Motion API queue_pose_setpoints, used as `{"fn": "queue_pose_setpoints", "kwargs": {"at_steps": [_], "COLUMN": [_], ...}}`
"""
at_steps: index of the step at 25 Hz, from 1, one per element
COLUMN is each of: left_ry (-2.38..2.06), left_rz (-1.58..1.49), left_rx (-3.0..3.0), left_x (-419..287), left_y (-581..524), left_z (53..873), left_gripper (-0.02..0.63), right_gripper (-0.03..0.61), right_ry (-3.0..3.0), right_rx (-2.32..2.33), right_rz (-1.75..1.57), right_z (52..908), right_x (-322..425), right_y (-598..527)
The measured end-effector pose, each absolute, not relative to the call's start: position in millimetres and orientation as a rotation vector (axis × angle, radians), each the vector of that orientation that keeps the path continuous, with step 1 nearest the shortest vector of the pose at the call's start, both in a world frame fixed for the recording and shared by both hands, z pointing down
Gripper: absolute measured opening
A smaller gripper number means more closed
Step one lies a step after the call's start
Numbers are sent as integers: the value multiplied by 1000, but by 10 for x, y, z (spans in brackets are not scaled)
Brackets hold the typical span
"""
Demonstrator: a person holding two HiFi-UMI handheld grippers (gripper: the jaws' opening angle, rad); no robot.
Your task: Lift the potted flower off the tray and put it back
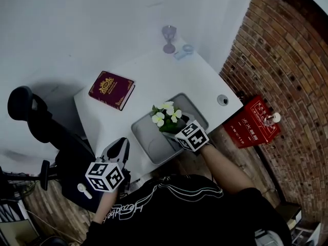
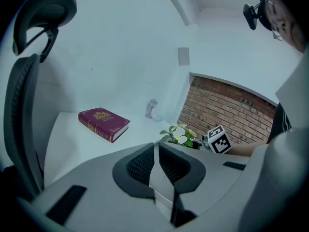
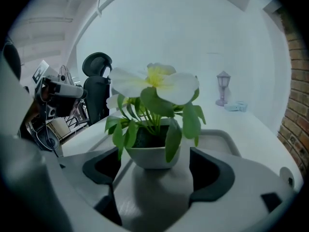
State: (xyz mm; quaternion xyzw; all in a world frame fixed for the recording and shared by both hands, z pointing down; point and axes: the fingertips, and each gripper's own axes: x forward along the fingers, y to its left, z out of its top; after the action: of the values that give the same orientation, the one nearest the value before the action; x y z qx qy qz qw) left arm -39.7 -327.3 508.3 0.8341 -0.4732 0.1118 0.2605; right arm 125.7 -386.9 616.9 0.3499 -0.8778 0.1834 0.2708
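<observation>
While the potted flower (image 1: 166,119) sits upright in the tray (image 1: 154,146), the right claw (image 3: 155,174) brackets it.
Jaws spread, pot at 12 o'clock between them; left claw (image 1: 122,143), pressed together, idles at tray's 8 o'clock.

Pot of the potted flower (image 3: 153,151) reads smooth white with a soft sheen; tray (image 1: 154,150) grey, smooth, matt; table (image 1: 154,76) matt white; book (image 1: 111,89) maroon cover, gilt glinting; brick wall (image 1: 287,60) rough; left gripper (image 2: 157,168) matt grey plastic, pads (image 2: 140,167) black, finely ribbed.
</observation>
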Motion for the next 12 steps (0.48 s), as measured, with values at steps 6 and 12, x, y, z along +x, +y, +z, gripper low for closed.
{"fn": "queue_pose_setpoints", "kwargs": {"at_steps": [6, 12], "left_ry": [-1292, -1296], "left_rz": [314, 322], "left_rx": [2267, 2262], "left_x": [-492, -621], "left_y": [-3300, -3328], "left_z": [5037, 5017], "left_gripper": [52, 52], "right_gripper": [349, 333], "right_ry": [-2362, -2345], "right_rx": [942, 941], "right_rz": [460, 425], "right_z": [6194, 6230], "right_x": [1211, 1212], "right_y": [-3948, -3982]}}
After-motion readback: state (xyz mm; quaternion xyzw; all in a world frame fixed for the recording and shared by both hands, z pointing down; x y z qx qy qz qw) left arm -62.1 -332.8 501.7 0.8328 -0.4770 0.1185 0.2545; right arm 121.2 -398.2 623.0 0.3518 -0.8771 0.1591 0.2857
